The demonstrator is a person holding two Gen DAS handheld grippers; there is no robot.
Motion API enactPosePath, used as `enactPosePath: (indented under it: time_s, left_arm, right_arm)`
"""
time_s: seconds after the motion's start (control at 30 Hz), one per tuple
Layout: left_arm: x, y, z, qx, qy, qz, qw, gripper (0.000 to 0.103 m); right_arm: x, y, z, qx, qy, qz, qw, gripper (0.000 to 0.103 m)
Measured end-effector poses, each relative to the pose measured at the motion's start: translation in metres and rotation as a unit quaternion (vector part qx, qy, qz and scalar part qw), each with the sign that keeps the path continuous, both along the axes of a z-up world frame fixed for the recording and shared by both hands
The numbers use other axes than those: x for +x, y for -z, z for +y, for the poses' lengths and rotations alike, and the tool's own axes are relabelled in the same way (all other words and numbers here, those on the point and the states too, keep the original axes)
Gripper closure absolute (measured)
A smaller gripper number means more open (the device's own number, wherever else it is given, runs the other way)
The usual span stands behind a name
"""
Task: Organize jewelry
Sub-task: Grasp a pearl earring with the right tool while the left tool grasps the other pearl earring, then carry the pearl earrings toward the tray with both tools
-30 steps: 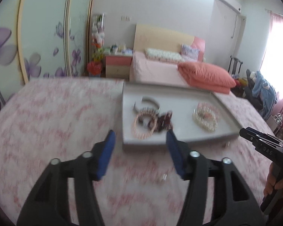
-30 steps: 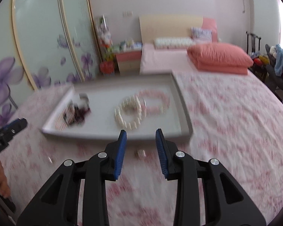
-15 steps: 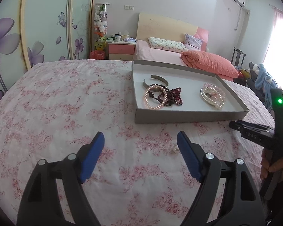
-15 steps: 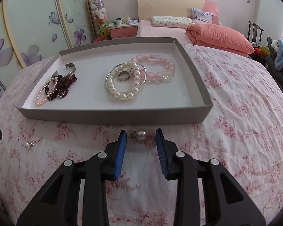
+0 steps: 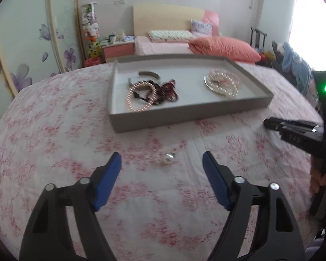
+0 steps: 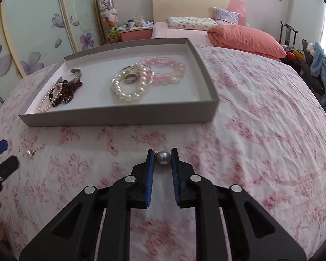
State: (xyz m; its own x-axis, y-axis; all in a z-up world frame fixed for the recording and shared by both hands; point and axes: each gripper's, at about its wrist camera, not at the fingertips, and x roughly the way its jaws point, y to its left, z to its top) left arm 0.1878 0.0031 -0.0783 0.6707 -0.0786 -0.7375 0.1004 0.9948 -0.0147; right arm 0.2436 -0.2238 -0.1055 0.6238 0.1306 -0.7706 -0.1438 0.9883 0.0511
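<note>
Closing just now, the right gripper (image 6: 163,158) pinched the grey pearl earring (image 6: 163,158) on the bedspread (image 6: 260,130). The left gripper (image 5: 162,163) stood wide, empty, around the white pearl earring (image 5: 168,158). Both seemed bound for the tray (image 6: 119,117).

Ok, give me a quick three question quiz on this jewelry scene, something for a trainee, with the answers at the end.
1. True or false: the left gripper has closed on the white pearl earring.
2. Multiple choice: what sits between the pads of the right gripper? A) a pink bead bracelet B) a grey pearl earring C) a metal cuff
3. Short answer: inside the grey tray, what lies within the loop of the white pearl bracelet?

Key
1. False. Its jaws stand wide apart, and the earring lies on the floral bedspread between them.
2. B. The grey pearl earring sits between the nearly closed pads.
3. A ring.
</note>
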Motion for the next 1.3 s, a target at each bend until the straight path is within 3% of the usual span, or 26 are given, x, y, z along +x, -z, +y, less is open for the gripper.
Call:
enactPosePath:
  time_s: [0.13, 0.3, 0.4, 1.3]
  left_arm:
    - [0.013, 0.013, -0.011, 0.016, 0.001, 0.026, 0.9995, 0.053]
    - [0.022, 0.02, -0.011, 0.015, -0.009, 0.036, 0.9992, 0.068]
    - [0.023, 0.02, -0.01, 0.017, -0.01, 0.033, 0.9993, 0.089]
    - [0.027, 0.02, 0.004, 0.003, -0.029, 0.035, 0.999, 0.089]
  right_arm:
    - [-0.001, 0.001, -0.002, 0.001, 0.002, -0.004, 1.0, 0.086]
    - [-0.002, 0.001, -0.003, 0.004, 0.001, -0.004, 1.0, 0.086]
    - [-0.002, 0.001, -0.001, 0.003, -0.001, -0.004, 1.0, 0.086]
    - [-0.001, 0.001, 0.012, -0.002, -0.022, -0.004, 1.0, 0.086]
